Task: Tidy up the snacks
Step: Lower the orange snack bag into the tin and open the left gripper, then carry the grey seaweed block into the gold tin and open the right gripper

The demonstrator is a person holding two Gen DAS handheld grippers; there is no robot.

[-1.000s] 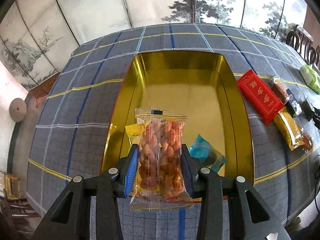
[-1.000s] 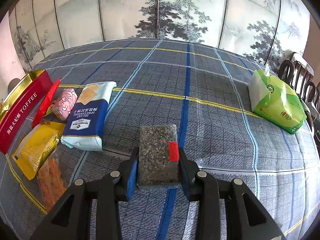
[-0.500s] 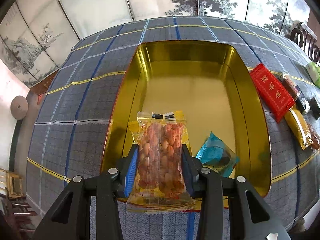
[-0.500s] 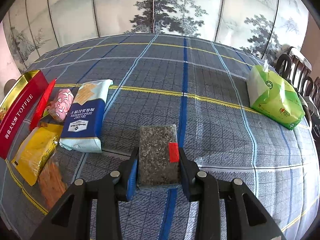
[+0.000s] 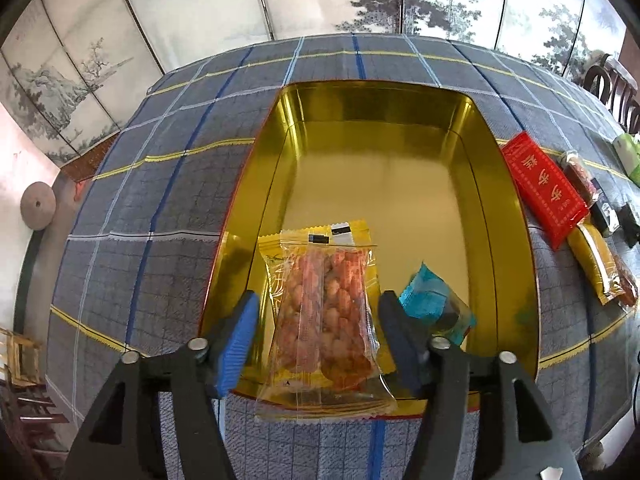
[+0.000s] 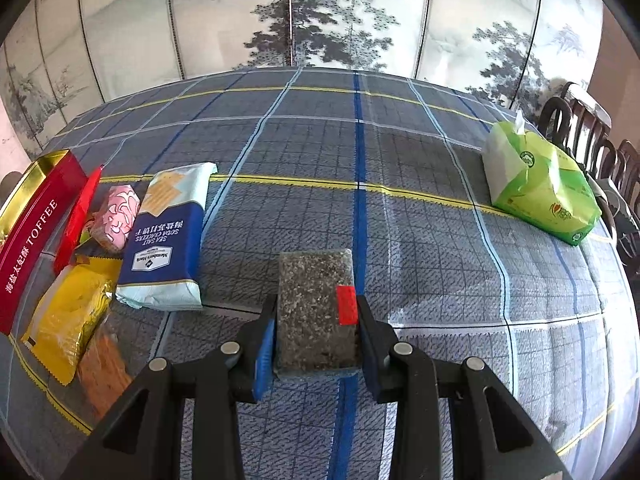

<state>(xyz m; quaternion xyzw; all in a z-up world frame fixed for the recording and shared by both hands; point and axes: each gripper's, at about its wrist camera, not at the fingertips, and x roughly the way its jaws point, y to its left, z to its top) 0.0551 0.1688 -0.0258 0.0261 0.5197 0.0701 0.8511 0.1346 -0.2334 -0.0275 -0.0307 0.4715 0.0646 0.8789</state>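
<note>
Left-wrist view first: we find the left gripper [image 5: 318, 336] at the bottom centre of the frame with its jaws spread, a visible gap on either side of the clear peanut packet [image 5: 326, 320] between them. We cannot tell whether the packet touches either pad. It overlaps the near rim of the gold tin [image 5: 500, 216], which fills the middle of the frame on the plaid tablecloth [image 5: 132, 216]. A yellow packet [image 5: 356, 232] shows behind the peanut packet, and a teal wrapped sweet [image 5: 430, 300] lies on the tin floor at lower right of centre. Right of the tin, outside it, we note a red packet [image 5: 544, 188] and, below it, a yellow-gold packet [image 5: 596, 264]; further small items at the far right edge are too small to identify.

Right-wrist view: the right gripper [image 6: 316, 340] at bottom centre is clamped on a dark speckled bar [image 6: 314, 308] bearing a red tab, both pads pressed against its sides. At the left of the frame we record the red outer wall of the tin, lettered TOFFEE, a pink-and-white wrapped sweet [image 6: 118, 216], a blue and white soda cracker pack [image 6: 168, 240], and a yellow bag [image 6: 72, 320] at lower left. An orange item in clear wrap lies just below the yellow bag. A green tissue pack [image 6: 540, 188] sits well apart at the upper right.
</note>
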